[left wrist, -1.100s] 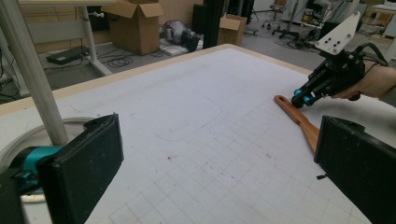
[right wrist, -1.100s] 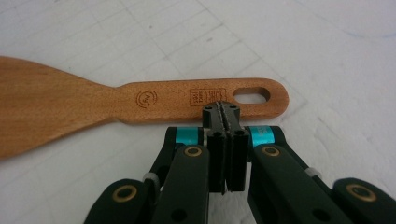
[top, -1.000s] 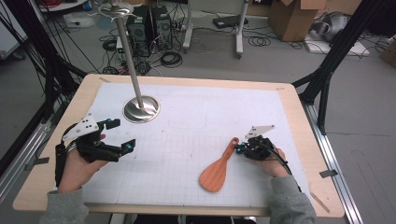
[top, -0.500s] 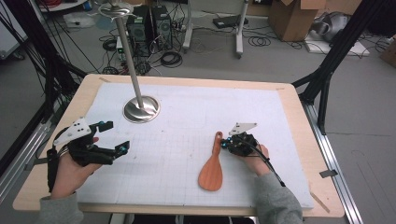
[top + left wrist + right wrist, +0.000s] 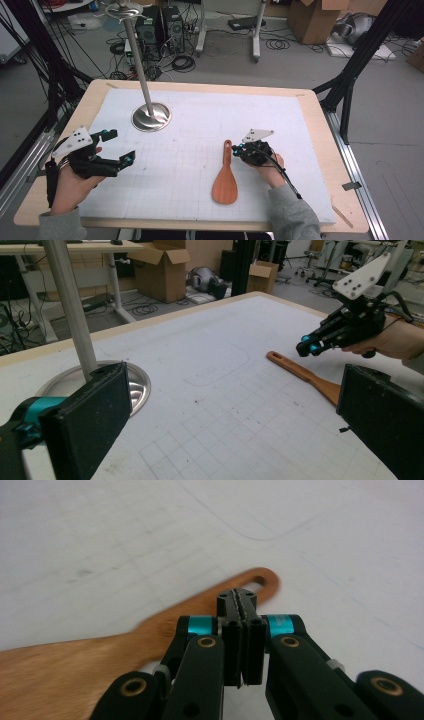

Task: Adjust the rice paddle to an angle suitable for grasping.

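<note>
High view — flat wooden spatula (image 5: 225,176); steel stand (image 5: 151,116).

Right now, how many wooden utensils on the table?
1. A flat brown wooden rice paddle lies on the white gridded mat, right of centre, handle pointing away from the person, beside the shut right tool. Nothing seems hidden.

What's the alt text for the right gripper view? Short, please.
The right gripper has its two black jaws pressed shut, tips at the handle of a wooden spatula; whether they touch it can't be told. The spatula lies flat on a white gridded mat, hanging hole at the handle end past the tips, blade at lower left.
</note>
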The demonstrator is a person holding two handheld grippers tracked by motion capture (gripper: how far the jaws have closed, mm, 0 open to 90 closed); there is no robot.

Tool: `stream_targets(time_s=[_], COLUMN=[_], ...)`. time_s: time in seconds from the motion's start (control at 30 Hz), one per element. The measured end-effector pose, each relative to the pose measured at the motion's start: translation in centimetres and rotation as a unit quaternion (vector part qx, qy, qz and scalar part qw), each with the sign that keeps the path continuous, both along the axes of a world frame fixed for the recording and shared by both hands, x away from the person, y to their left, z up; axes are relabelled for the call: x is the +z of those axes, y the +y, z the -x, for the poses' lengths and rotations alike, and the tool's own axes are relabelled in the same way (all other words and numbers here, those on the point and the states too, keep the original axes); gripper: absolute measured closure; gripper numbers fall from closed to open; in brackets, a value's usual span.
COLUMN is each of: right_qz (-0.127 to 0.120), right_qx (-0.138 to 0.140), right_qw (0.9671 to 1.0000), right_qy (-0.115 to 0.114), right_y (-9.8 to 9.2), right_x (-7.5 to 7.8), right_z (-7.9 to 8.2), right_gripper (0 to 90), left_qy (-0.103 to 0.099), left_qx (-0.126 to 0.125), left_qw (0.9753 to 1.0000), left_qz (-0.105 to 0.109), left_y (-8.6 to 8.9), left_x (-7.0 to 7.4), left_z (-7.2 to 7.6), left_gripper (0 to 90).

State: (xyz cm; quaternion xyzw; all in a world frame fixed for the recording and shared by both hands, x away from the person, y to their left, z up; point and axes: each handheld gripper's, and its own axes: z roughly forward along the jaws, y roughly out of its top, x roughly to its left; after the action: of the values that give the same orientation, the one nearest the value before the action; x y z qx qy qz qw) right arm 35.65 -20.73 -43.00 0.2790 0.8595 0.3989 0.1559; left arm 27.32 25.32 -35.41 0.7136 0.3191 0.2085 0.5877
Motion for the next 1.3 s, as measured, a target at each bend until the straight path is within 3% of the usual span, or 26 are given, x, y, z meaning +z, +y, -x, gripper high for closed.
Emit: stream_targets(time_s=[0.17, 0.2, 0.3, 0.37, 0.43, 0.47, 0.5, 0.57, 0.93, 1.03, 1.1, 1.23, 1.3], right_qz=[0.001, 0.012, 0.012, 0.017, 0.041, 0.041, 0.056, 0.058, 0.063, 0.075, 0.086, 0.074, 0.076], right_qx=[0.078, 0.093, 0.122, 0.142, 0.174, 0.174, 0.182, 0.188, 0.18, 0.165, 0.138, 0.112, 0.109], right_qw=[0.9969, 0.9956, 0.9924, 0.9897, 0.9838, 0.9838, 0.9816, 0.9802, 0.9811, 0.9828, 0.986, 0.9893, 0.9894], right_qy=[0.006, 0.002, 0.004, 0.011, 0.021, 0.021, 0.012, 0.021, 0.035, 0.036, 0.036, 0.057, 0.06], right_y=[2.8, 3.6, 5.0, 6.0, 7.5, 7.5, 8.2, 8.3, 6.3, 4.9, 3.4, -0.1, -0.4], right_x=[0.3, 0.2, 0.1, -0.1, -0.7, -0.7, -0.9, -0.8, -0.7, -0.4, -0.3, -0.3, -0.2], right_z=[2.7, 3.4, 4.7, 5.5, 6.8, 6.8, 7.6, 7.8, 8.5, 8.2, 7.6, 6.5, 6.4], right_gripper=[89.4, 89.4, 89.4, 89.4, 89.4, 89.4, 89.5, 89.7, 89.8, 89.9, 89.8, 89.8, 89.9], left_qy=[0.002, 0.001, -0.002, -0.003, -0.002, -0.002, 0.0, 0.0, 0.0, 0.0, 0.0, 0.003, 0.004], left_qx=[-0.002, -0.002, -0.004, -0.004, -0.004, -0.004, -0.005, -0.005, -0.01, -0.012, -0.013, -0.015, -0.017], left_qw=[1.0, 1.0, 1.0, 1.0, 1.0, 1.0, 1.0, 1.0, 0.9999, 0.9999, 0.9999, 0.9999, 0.9998], left_qz=[-0.002, -0.001, 0.0, 0.002, 0.003, 0.003, 0.002, 0.002, 0.005, 0.008, 0.009, 0.005, 0.004], left_y=[-0.2, -0.3, -0.2, -0.1, -0.1, -0.1, -0.1, -0.1, -0.3, -0.4, -0.4, -0.6, -0.8], left_x=[-0.1, 0.0, 0.1, 0.1, 0.0, 0.0, 0.0, 0.0, 0.0, 0.0, 0.0, -0.1, -0.2], left_z=[-0.1, 0.0, 0.0, 0.0, -0.2, -0.2, -0.2, -0.3, -0.5, -0.6, -0.7, -1.0, -1.1], left_gripper=[1.8, 1.8, 1.8, 1.8, 1.8, 1.8, 1.8, 1.8, 1.8, 1.8, 1.8, 1.8, 1.8])
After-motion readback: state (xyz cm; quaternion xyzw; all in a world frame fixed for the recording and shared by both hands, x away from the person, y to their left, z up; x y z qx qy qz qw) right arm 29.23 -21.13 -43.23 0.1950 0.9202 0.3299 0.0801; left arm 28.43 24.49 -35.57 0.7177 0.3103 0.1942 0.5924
